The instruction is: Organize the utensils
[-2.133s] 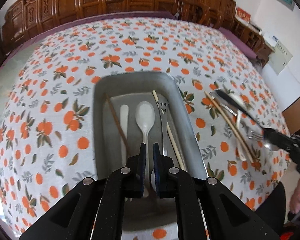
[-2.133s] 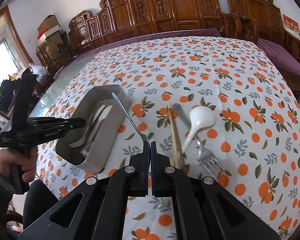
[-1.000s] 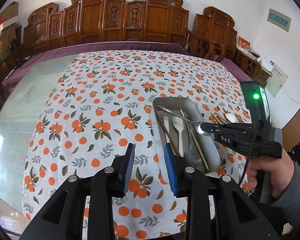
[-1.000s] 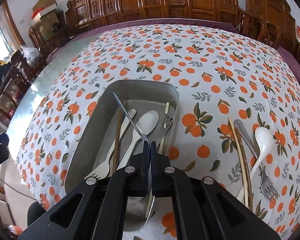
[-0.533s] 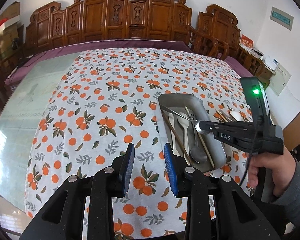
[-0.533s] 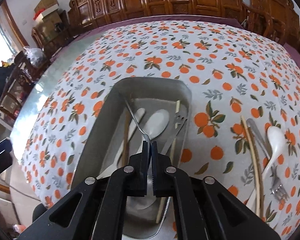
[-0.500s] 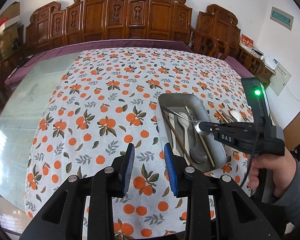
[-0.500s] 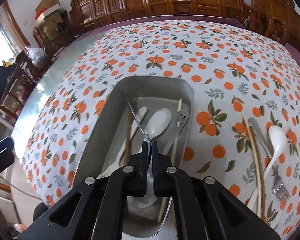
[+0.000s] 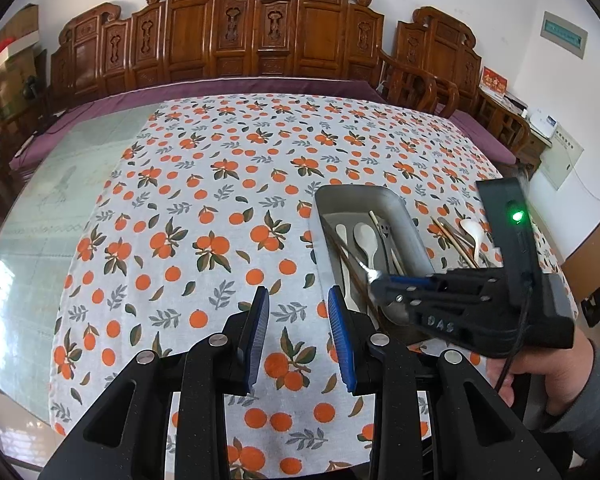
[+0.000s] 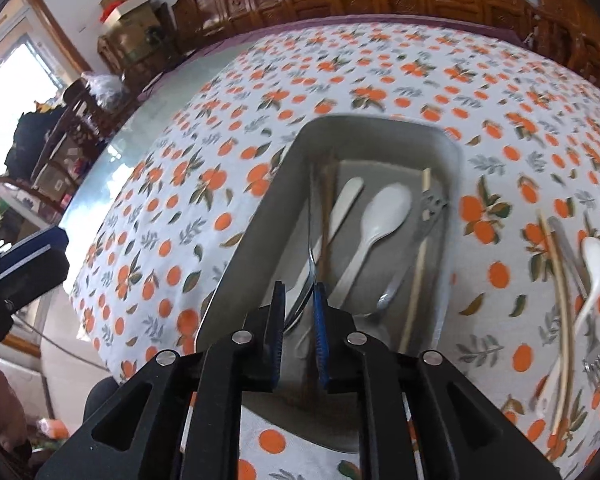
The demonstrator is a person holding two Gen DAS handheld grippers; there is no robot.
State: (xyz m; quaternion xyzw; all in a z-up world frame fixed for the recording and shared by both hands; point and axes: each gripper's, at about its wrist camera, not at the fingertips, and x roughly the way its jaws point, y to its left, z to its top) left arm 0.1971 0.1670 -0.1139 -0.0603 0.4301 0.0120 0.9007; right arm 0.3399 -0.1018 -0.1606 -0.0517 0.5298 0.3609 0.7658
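Right gripper over tray, jaws opening, metal spoon between pads, handle running ahead along left wall, apparently slipping free. Beyond: white spoon, chopsticks, fork in tray. Right of tray, on cloth: chopsticks, second white spoon, fork. Left gripper parted, empty, well left of tray. Metal spoon likely light, stiff, slick; best pinched mid-handle.

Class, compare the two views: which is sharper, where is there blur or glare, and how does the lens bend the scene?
Left wrist view: sharp; table edge bows, corners dark. Right wrist view: motion-blurred, worst on the loose utensils; window blown out white.
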